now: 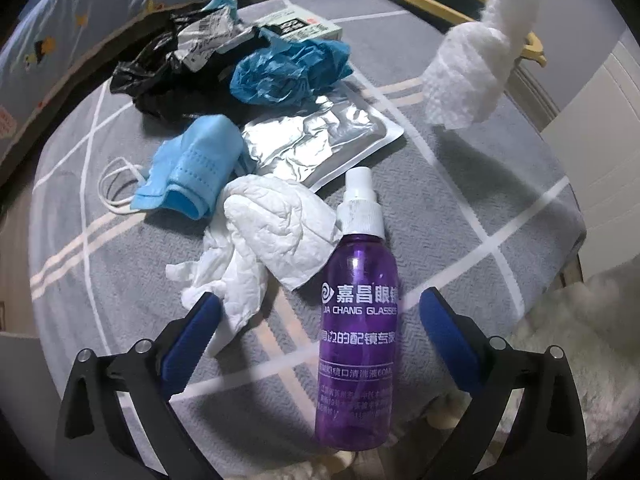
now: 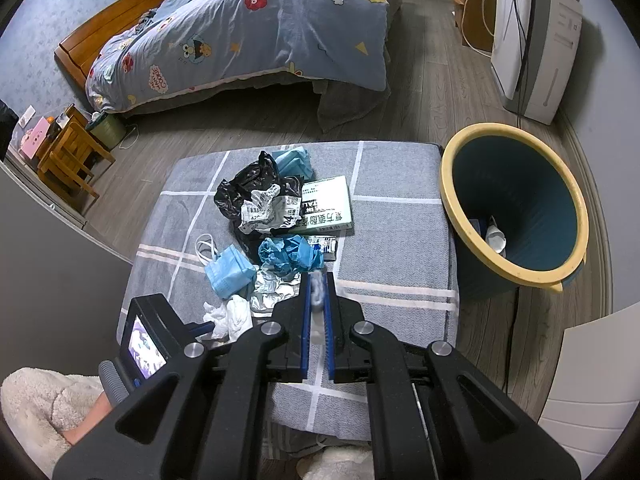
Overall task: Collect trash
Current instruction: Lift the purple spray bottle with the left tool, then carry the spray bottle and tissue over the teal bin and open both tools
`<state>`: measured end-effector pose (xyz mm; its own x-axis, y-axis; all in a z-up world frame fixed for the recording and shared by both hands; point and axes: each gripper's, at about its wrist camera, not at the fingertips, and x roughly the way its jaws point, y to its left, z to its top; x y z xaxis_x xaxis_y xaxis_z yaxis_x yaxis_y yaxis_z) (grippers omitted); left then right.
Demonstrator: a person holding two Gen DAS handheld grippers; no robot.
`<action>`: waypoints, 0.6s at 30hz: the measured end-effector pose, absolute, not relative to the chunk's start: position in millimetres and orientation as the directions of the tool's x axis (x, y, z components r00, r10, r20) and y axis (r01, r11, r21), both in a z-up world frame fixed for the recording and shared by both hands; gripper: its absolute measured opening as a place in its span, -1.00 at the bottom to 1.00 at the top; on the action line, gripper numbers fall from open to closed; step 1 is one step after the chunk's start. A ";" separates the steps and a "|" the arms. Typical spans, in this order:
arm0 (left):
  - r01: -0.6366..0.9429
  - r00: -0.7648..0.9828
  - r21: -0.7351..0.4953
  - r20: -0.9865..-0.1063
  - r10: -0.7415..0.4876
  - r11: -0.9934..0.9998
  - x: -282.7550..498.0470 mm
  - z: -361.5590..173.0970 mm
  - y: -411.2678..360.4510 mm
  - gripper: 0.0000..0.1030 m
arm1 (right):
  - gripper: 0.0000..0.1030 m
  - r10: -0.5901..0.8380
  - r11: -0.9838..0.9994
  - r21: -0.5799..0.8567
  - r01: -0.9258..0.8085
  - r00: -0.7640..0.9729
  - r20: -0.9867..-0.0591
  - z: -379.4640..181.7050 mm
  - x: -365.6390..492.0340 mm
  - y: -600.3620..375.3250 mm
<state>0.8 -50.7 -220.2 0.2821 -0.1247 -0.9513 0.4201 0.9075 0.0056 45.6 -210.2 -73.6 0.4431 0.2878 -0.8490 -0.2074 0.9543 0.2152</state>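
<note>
A purple spray bottle (image 1: pixel 356 336) with a white nozzle lies on the grey checked cushion (image 1: pixel 460 200), between the fingers of my left gripper (image 1: pixel 320 308). That gripper is open and its blue pads stand clear of the bottle on both sides. Beside the bottle lie a crumpled white tissue (image 1: pixel 264 236), a blue face mask (image 1: pixel 192 172), a silver foil pouch (image 1: pixel 320 136), crumpled blue plastic (image 1: pixel 288 68) and a black bag (image 1: pixel 160 76). My right gripper (image 2: pixel 318 278) is shut on a white tissue wad (image 2: pixel 318 300), which hangs above the cushion's right side (image 1: pixel 472 68).
A dark bin with a yellow rim (image 2: pixel 448 184) stands on the wood floor right of the cushion (image 2: pixel 392 232), with white scraps inside. A green-and-white box (image 2: pixel 328 204) lies in the pile. A bed (image 2: pixel 260 32) and a white appliance (image 2: pixel 532 40) stand behind. A fluffy sleeve (image 2: pixel 36 408) is at lower left.
</note>
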 end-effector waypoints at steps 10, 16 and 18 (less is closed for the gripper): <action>0.438 0.332 -0.022 -0.925 -0.185 0.899 0.2 -203.2 -48.0 0.39 | -0.89 0.291 0.953 0.216 -0.211 0.443 -0.848 -72.5 45.0 -209.4; 0.459 0.291 -0.064 -0.931 -0.218 0.886 -1.8 -206.4 -49.0 0.15 | -0.89 0.295 0.951 0.217 -0.219 0.442 -0.847 -71.3 44.1 -208.3; 0.461 0.277 -0.090 -0.931 -0.239 0.883 -1.0 -206.6 -48.6 0.06 | -0.89 0.295 0.951 0.216 -0.220 0.443 -0.847 -71.2 44.4 -208.3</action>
<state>-1.0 -48.6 -206.6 0.2769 -0.2392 -0.9307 0.4615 0.8826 -0.0895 44.4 -208.3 -71.2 0.4428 0.2949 -0.8467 -0.2201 0.9512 0.2162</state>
